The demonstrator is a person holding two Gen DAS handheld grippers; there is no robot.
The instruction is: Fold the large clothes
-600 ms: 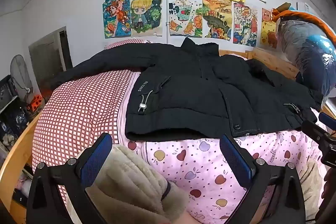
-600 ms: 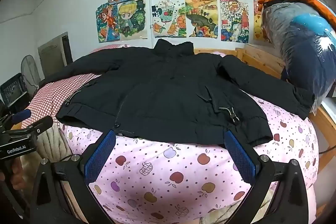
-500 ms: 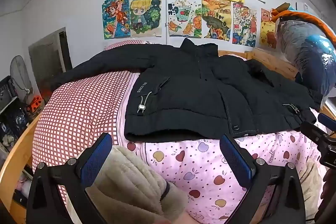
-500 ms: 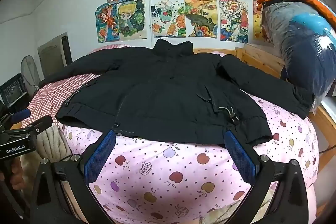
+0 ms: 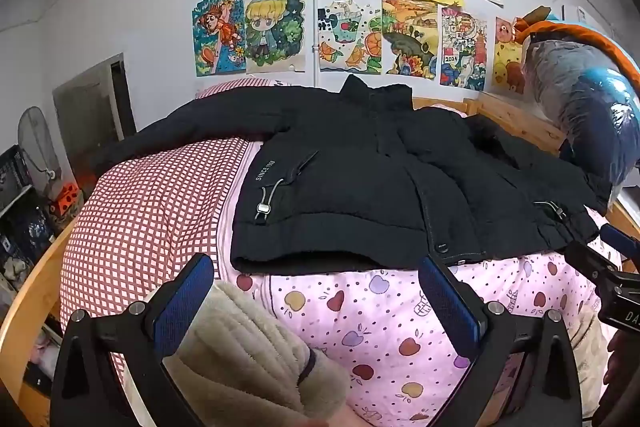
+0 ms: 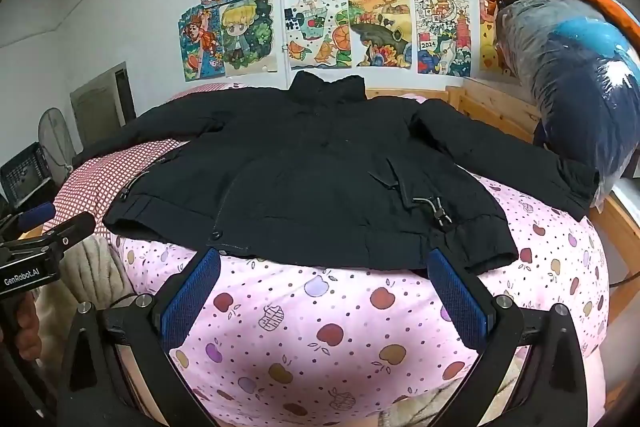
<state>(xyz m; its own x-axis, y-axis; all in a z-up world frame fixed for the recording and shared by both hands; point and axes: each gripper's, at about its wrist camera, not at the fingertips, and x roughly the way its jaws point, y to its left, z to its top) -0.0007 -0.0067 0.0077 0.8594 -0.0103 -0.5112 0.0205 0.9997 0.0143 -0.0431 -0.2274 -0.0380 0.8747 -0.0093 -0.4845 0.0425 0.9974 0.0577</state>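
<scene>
A: Starting at the left, what is there?

B: A red-and-white checked quilt (image 5: 148, 211) covers that side of the bed, and the left sleeve (image 5: 192, 131) of the black padded jacket (image 5: 360, 187) stretches out over it. The jacket lies flat and front-up across the bed, collar toward the wall of drawings, hem toward us.

A: And the left gripper (image 5: 316, 303)?

B: Spread wide with nothing between its blue pads, hovering short of the hem above the pink fruit-print duvet (image 5: 380, 319). A cream fleece garment (image 5: 248, 359) sits beneath its left finger.

A: Further right?

B: The right gripper (image 6: 324, 295) is spread too, empty, just before the hem at the jacket's right half. The right sleeve (image 6: 504, 155) angles out toward the plastic-wrapped blue bundle (image 6: 572, 75) at the bed's end.

A: So nothing is folded yet. How should the first fold go?

B: I would judge the sleeves come first. Pinch each cuff through its full thickness, since the padding is bulky and slippery, then lift just enough to clear the body and lay the sleeve across the chest. Keep both sides even so the later lengthwise fold stays square.

A: Any hazard?

B: The toggle cords (image 6: 434, 207) at the hem could snag a finger; grip beside them.
</scene>
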